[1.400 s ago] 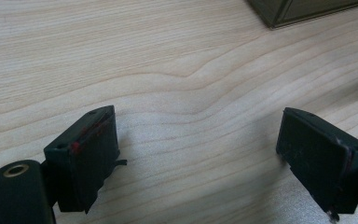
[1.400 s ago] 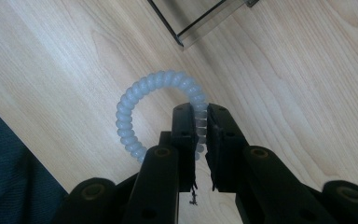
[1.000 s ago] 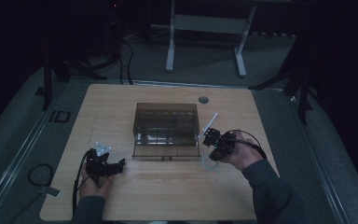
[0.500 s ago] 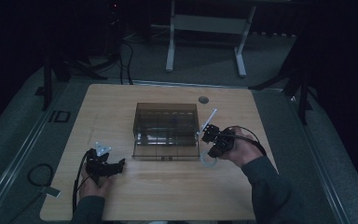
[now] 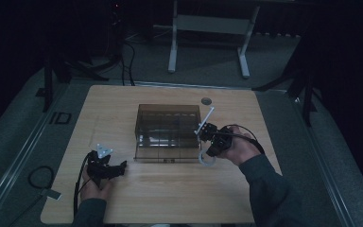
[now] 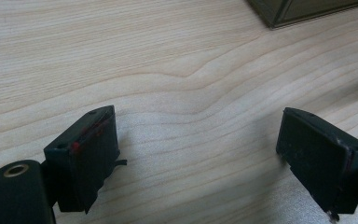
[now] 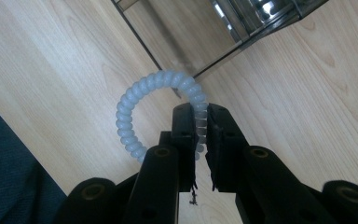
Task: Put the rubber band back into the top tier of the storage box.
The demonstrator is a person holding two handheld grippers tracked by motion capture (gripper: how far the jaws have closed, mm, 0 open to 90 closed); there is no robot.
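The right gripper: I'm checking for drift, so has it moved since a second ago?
Yes. The right gripper, shut on the coil hair tie, shifted slightly leftward, closer to the smoky box's right edge.

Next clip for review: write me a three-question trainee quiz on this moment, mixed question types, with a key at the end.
1. True or false: the right gripper is closed on the pale spiral hair tie.
2. What lies between the jaws of the left gripper? A) the hair tie B) bare wooden table C) a cable
3. In the high view, on which side of the smoky clear box does the hair tie hang: the person's left or right?

Key
1. True: the pads clamp one part of the ring.
2. B: the jaws stand wide apart over the table.
3. Right, by the box's near corner.
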